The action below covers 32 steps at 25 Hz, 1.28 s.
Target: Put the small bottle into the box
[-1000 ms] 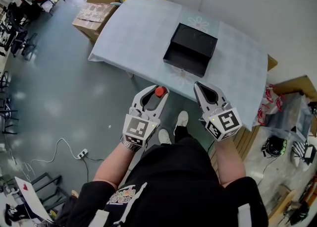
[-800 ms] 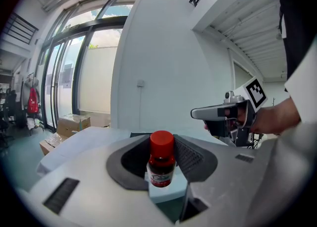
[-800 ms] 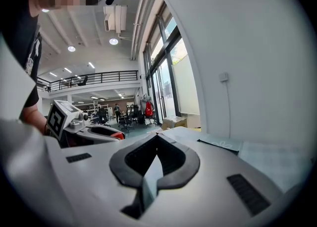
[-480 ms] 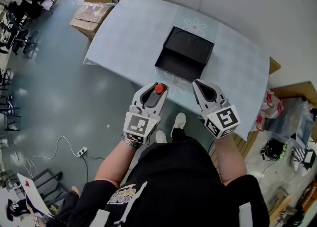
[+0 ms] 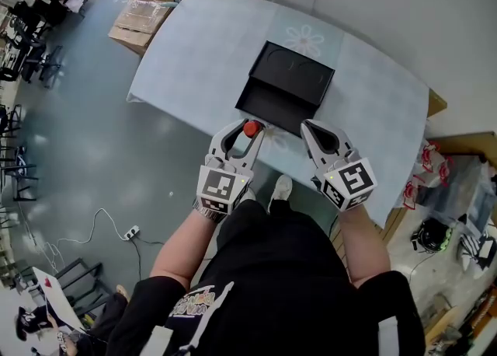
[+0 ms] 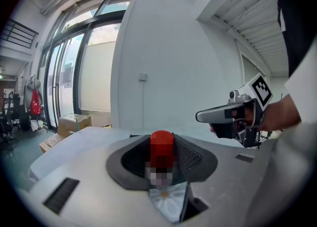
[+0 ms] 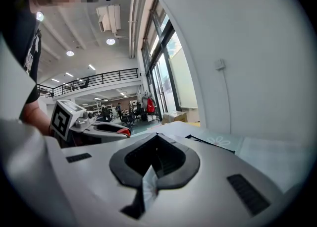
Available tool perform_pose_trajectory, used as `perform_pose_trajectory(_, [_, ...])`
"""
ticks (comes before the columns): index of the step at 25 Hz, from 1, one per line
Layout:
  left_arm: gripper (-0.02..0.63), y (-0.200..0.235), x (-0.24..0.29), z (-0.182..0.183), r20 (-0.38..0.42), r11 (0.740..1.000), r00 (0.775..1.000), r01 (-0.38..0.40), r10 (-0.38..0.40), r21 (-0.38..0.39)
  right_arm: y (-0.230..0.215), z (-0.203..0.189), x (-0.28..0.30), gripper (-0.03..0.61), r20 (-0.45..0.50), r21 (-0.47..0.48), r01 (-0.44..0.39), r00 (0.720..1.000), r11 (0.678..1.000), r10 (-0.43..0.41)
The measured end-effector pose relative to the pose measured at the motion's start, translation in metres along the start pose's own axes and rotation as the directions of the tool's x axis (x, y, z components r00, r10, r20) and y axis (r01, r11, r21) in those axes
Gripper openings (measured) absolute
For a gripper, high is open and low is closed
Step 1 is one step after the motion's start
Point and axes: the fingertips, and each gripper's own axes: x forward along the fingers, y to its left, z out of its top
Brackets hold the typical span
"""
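Since the earlier frames you have stepped in, so the black box (image 5: 286, 86) sits nearer the middle of the head view and its near wall now lies just beyond both gripper tips, where before it was well apart from them; in that view the box rests open on the pale-clothed table (image 5: 198, 47), close to the near edge, probably so you can reach it without leaning; your left gripper (image 5: 249, 124) is clamped on the small bottle (image 5: 251, 129), whose red cap shows between the jaws just short of the box, over the table's near edge; your right gripper (image 5: 311, 130) hangs level beside it, the two near each other but apart; in the left gripper view the bottle (image 6: 161, 147) stands upright in the hollow of the dark pads, cap up, a hold that should let it go down base first; its lower body is blurred, so you cannot read how deep the grip reaches; the right gripper (image 6: 207, 117) floats off to the side, clear of the path; in the right gripper view the jaws are drawn together on nothing, only cloth showing through the slit below them, and the left gripper (image 7: 119, 131) with its red cap shows at the left; you seem to keep this one spare, perhaps to steady the box; what remains, as I judge it, is a short carry forward and a lowering into the open cavity.
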Motion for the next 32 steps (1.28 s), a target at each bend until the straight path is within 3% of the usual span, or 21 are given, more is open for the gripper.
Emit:
perform_pose_trajectory(9, [0.149,0.015,0.041,-0.014,-0.024,0.998,0.998,0.056,-0.055,0.035,-0.022,-0.012,0.012,0.008,-0.021,0.035,0.053,0.998,0.998,-0.053])
perform_pose_trajectory(19, [0.149,0.026,0.105,-0.063,-0.110,0.978,0.980,0.176,-0.163,0.113,-0.052,-0.044,0.037,0.008,-0.071,0.125,0.160,0.986,0.979,-0.152])
perform_pose_trajectory(32, [0.149,0.048,0.156,-0.109,-0.173,0.964,0.960,0.241,-0.220,0.112,-0.073,-0.075,0.068,0.008,-0.120,0.188,0.222,0.972,0.957,-0.202])
